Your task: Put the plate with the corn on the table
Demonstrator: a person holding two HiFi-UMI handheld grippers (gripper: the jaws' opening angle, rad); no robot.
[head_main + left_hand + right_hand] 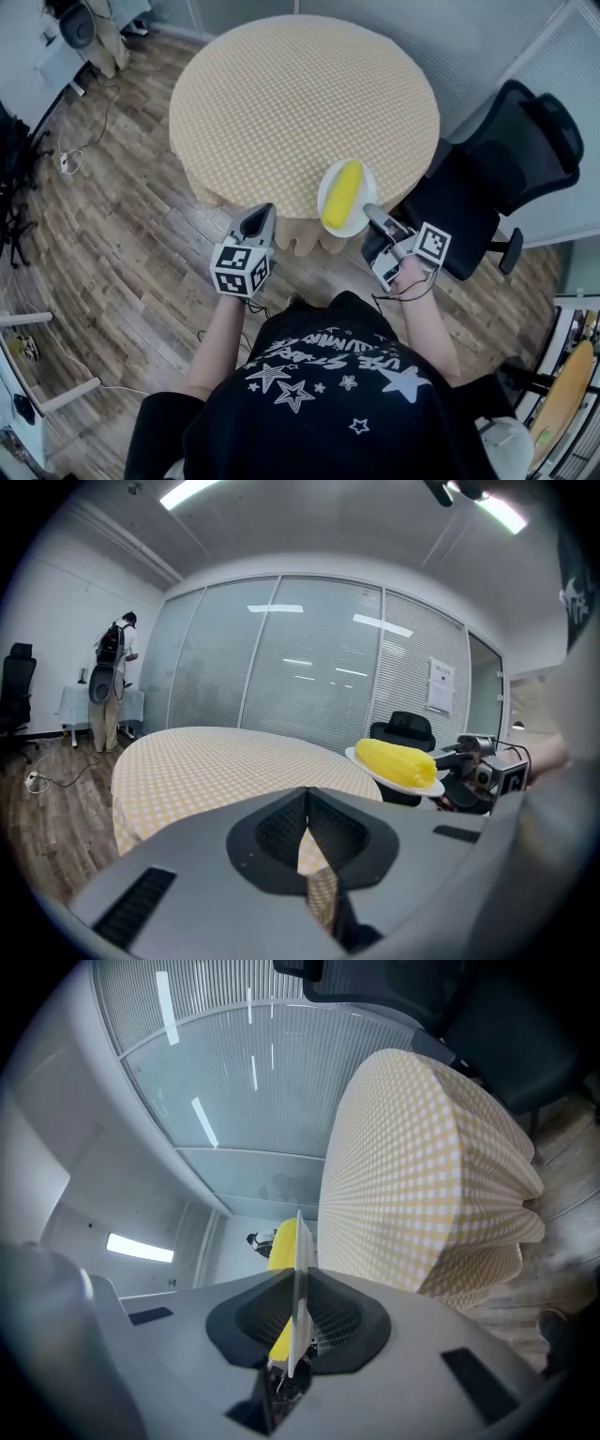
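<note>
A white plate (330, 202) with a yellow corn cob (343, 193) on it hangs over the near right edge of the round table (281, 103), which wears a yellow checked cloth. My right gripper (371, 211) is shut on the plate's near rim. In the right gripper view the plate (298, 1241) runs edge-on between the jaws, with the corn (283, 1243) on its left side. My left gripper (262, 212) is shut and empty, just short of the table's near edge. From the left gripper view the plate (375, 767) and corn (396, 760) float above the cloth at the right.
A black office chair (506, 159) stands right of the table, close to my right gripper. Cables and a power strip (66, 161) lie on the wooden floor at the left. A person (112, 682) stands far off by the glass wall.
</note>
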